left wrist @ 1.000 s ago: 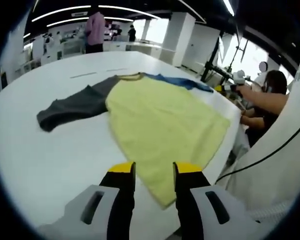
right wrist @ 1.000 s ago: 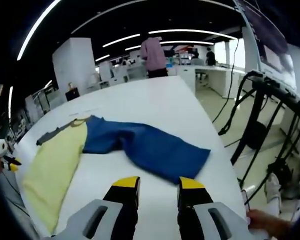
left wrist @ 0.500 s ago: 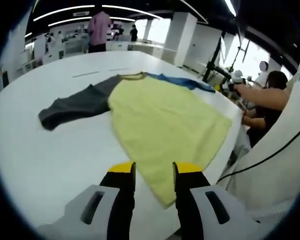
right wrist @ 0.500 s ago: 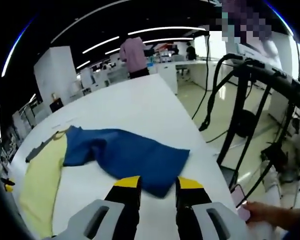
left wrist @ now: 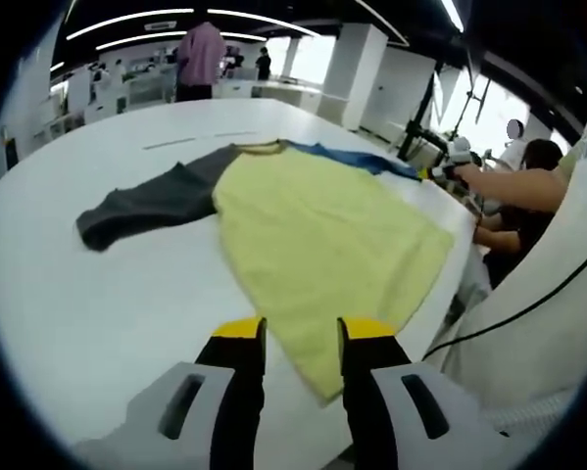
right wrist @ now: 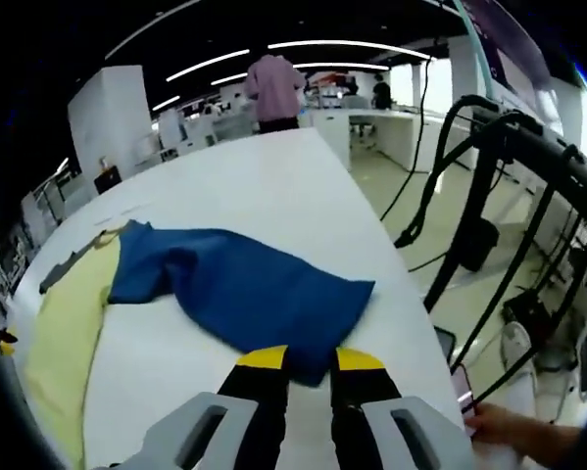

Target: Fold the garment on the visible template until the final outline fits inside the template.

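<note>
A shirt lies spread on the white table [left wrist: 97, 323]: yellow body [left wrist: 322, 235], grey sleeve [left wrist: 146, 206], blue sleeve [left wrist: 362, 162]. My left gripper [left wrist: 301, 338] stands open just above the table, with the yellow hem's corner right ahead of its tips. In the right gripper view the blue sleeve [right wrist: 244, 289] stretches toward me beside the yellow body [right wrist: 63, 313]. My right gripper [right wrist: 311, 360] is open but narrowed, and the sleeve's cuff edge lies between its yellow tips. The right gripper [left wrist: 448, 159] also appears past the shirt in the left gripper view, held in a person's hand.
Thin dark marks [left wrist: 190, 142] cross the tabletop behind the shirt. A person in a pink top [right wrist: 278, 88] stands at the far end. A black stand with cables [right wrist: 489, 196] rises off the table's right edge. A hand with a phone [right wrist: 484, 421] is low right.
The right gripper has come down and forward onto the blue cuff, and its jaws have drawn closer together. The left gripper has barely moved.
</note>
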The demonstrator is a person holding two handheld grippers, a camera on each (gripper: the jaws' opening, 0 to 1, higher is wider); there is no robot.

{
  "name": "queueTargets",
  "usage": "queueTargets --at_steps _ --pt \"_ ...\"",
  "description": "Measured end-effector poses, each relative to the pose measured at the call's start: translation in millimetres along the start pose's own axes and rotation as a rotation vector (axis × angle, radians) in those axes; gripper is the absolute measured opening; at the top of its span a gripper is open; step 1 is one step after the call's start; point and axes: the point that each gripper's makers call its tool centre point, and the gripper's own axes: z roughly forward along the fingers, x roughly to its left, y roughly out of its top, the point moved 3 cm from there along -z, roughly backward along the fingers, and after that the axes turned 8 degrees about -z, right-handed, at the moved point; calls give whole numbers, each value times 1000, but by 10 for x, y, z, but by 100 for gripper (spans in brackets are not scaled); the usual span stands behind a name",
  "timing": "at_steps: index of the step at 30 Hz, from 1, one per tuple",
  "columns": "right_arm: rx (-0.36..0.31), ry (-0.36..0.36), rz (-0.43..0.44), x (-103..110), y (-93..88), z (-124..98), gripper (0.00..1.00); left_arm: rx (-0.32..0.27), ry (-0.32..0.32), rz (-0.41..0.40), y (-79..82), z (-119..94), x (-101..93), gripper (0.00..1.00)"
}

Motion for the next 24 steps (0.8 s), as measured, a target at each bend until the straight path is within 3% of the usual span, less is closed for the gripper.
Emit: queueTargets --at_steps 5,9,24 --pt "12 13 -72 7 15 39 3 6 1 1 -14 4 7 26" --pt "25 16 -78 -2 5 35 0 5 0 3 -9 4 8 25" --pt "63 7 -112 -100 -23 -4 0 12 1 1 -43 -16 -6 25"
